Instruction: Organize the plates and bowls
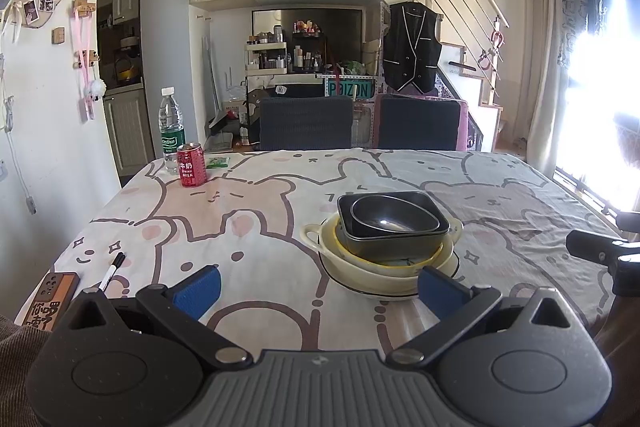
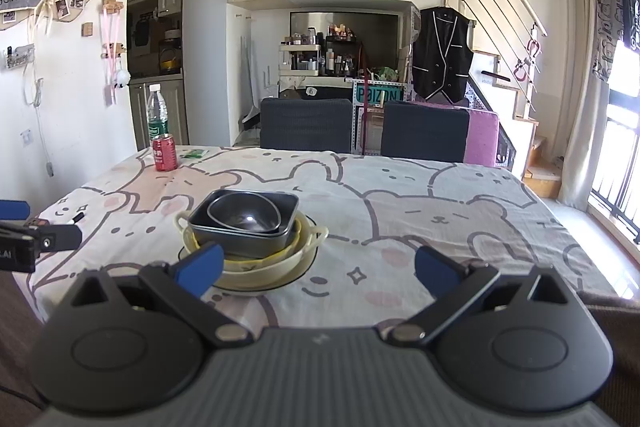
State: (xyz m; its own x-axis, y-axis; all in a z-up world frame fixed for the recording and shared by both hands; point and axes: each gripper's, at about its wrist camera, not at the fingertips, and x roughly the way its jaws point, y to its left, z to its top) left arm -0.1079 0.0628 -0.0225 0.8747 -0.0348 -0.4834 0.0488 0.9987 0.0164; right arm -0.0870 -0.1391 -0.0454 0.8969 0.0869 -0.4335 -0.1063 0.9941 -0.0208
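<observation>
One stack of dishes stands mid-table. A dark oval bowl (image 1: 394, 217) sits inside a dark rectangular dish (image 1: 396, 243). That rests in cream bowls with side handles (image 1: 312, 231) on a black-rimmed plate (image 1: 360, 289). The stack also shows in the right wrist view (image 2: 246, 223). My left gripper (image 1: 318, 291) is open and empty, just in front and left of the stack. My right gripper (image 2: 318, 273) is open and empty, in front and right of it.
A red drink can (image 1: 191, 164), a water bottle (image 1: 171, 129) and a green packet (image 1: 218, 161) stand at the far left. A marker (image 1: 112, 271) and a phone (image 1: 48, 301) lie near left. Two dark chairs (image 1: 306, 123) stand behind the table.
</observation>
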